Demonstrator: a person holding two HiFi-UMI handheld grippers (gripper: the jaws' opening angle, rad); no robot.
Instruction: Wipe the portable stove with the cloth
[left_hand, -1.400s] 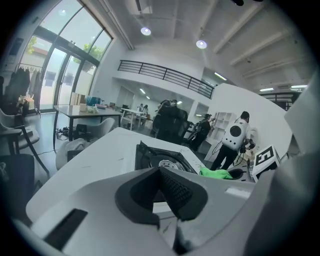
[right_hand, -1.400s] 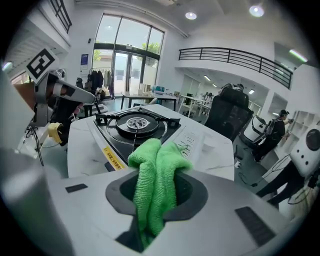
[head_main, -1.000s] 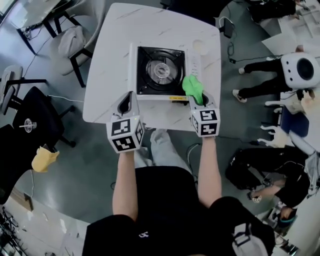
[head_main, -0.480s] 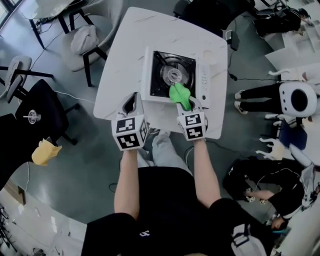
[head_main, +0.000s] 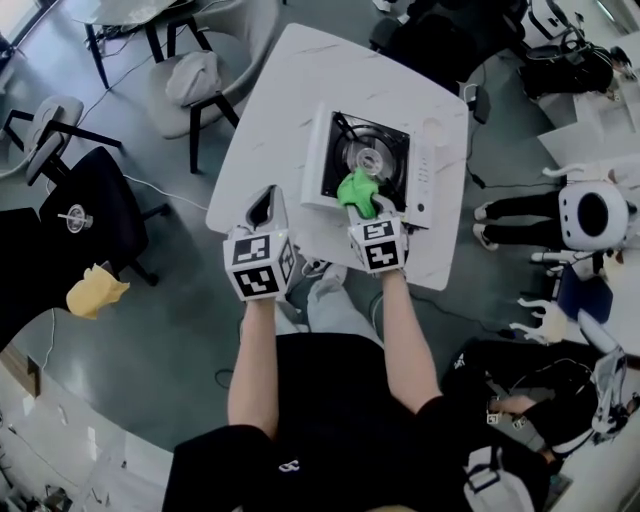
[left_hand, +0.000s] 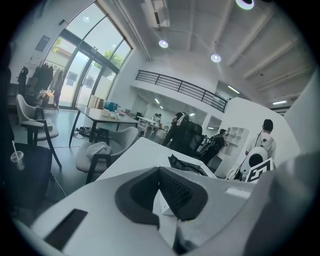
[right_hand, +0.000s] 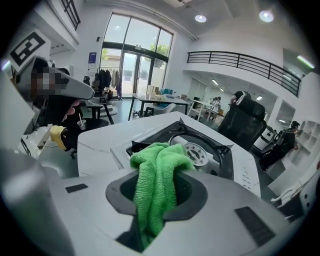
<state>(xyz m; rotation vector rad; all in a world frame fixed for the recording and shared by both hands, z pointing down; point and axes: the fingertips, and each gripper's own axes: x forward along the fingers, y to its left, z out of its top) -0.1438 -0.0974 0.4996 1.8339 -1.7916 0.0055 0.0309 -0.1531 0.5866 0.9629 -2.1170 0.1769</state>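
One green cloth (head_main: 357, 190) is bunched between the jaws of the right tool (head_main: 368, 212), which are clamped on it; in the right gripper view a fold runs down through the jaws and the free end spills out past them. That end lies over the near edge of the portable stove (head_main: 424, 170), on its black top and just near of the round burner (head_main: 372, 160). The stove is a white box with a strip of controls along its right side, and it sits on the right half of a white marbled counter (head_main: 290, 90), turned at an angle to the person. The left tool (head_main: 265, 207) is held over the near left edge of the counter, left of the stove and apart from it; its dark pads meet with nothing between them. Both forearms reach forward from a black-clothed torso. Far left of the counter stands a grey chair (head_main: 195, 80). Further left, a dark chair carries a cup with a straw (head_main: 75, 218), and a yellow bundle (head_main: 95, 293) lies near it. At the right edge stands a white round-headed robot (head_main: 592, 215).
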